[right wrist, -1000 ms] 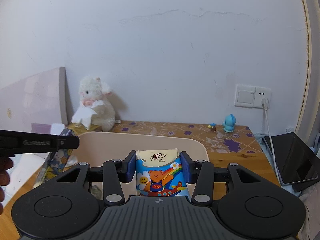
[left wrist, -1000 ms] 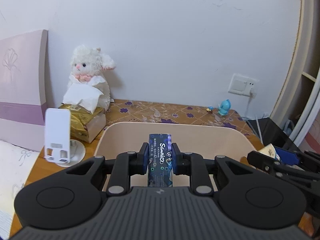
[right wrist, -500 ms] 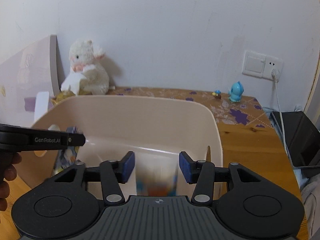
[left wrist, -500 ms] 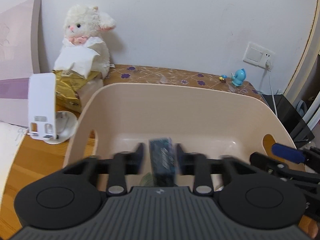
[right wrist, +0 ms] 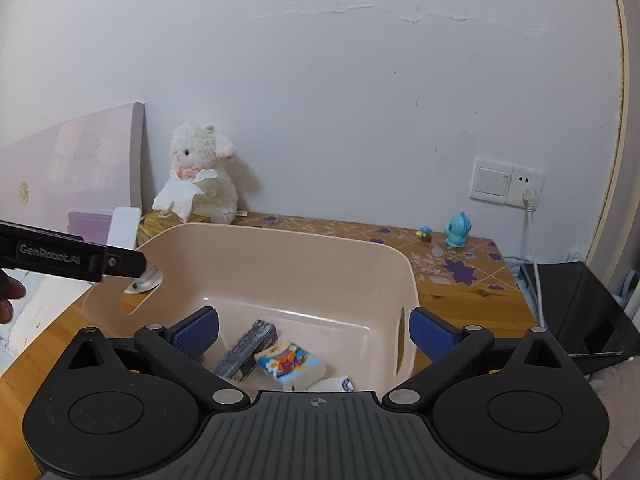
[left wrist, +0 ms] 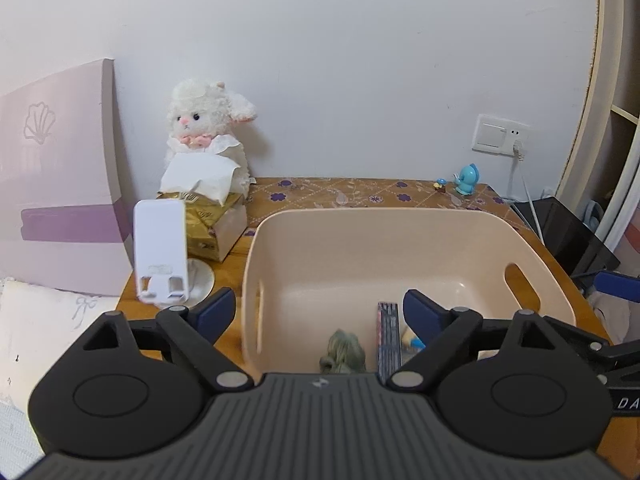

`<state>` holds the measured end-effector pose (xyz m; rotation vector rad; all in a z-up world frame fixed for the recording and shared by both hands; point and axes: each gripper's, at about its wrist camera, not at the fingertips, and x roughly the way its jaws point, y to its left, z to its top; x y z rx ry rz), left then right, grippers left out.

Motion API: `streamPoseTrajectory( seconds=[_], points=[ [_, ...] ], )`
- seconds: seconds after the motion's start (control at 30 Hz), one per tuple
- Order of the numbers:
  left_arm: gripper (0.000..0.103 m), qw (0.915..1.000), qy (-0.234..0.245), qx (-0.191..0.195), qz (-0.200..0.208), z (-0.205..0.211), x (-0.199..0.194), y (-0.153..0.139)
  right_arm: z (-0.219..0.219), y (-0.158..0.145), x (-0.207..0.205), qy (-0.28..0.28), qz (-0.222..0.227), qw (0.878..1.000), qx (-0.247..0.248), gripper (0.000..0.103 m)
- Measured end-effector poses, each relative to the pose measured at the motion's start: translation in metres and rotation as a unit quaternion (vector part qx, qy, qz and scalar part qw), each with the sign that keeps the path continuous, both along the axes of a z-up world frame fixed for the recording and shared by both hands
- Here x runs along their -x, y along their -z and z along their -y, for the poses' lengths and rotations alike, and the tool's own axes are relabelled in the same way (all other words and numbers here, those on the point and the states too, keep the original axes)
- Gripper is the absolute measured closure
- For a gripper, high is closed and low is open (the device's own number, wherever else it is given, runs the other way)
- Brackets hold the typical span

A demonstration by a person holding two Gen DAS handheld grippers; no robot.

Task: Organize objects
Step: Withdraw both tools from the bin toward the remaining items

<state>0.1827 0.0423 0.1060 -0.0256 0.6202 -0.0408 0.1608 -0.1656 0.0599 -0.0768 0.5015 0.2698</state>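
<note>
A beige plastic bin (left wrist: 400, 224) (right wrist: 304, 256) stands on the wooden desk. Inside lie a dark blue box (left wrist: 389, 336) (right wrist: 246, 350), a colourful tissue pack with a bear print (right wrist: 290, 365), a grey-green lump (left wrist: 345, 350) and a white-blue item (right wrist: 334, 384). My left gripper (left wrist: 318, 312) is open and empty above the bin's near edge. My right gripper (right wrist: 314, 330) is open and empty above the bin. The left gripper's body shows at the left of the right wrist view (right wrist: 72, 260).
A white plush lamb (left wrist: 208, 136) sits behind a gold tissue box (left wrist: 212, 224). A white phone stand (left wrist: 162, 252) is left of the bin. A pink board (left wrist: 56, 184) leans on the wall. A blue figurine (left wrist: 466, 180), wall socket (left wrist: 500, 134) and black device (right wrist: 580, 312) are at right.
Both grippers opened. The dark blue box left the left gripper and the tissue pack left the right gripper; both now lie in the bin. Both grippers rose back.
</note>
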Motion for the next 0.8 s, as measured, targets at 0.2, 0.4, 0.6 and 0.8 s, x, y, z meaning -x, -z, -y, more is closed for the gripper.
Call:
streamPoseTrajectory(
  seconds=[0.2,0.4,0.6,0.8],
  points=[
    [0.007,1.0000,0.005,-0.006,-0.007,-0.010,0.036,0.009,0.006,0.006,0.031,-0.001,-0.007,1.000,0.021,0.000],
    [0.006,0.9995,0.011,-0.002,-0.029,-0.013,0.056,0.034,0.013,0.030,0.046,0.009,-0.037,0.998,0.047,0.000],
    [0.006,0.9977,0.020,-0.015,-0.063,-0.012,0.063,0.070,0.016,0.066,0.049,0.024,-0.073,0.994,0.080,0.000],
    [0.006,0.9953,0.029,-0.007,-0.092,-0.016,0.061,0.100,0.017,0.094,0.043,0.030,-0.110,0.989,0.098,0.000]
  ],
)
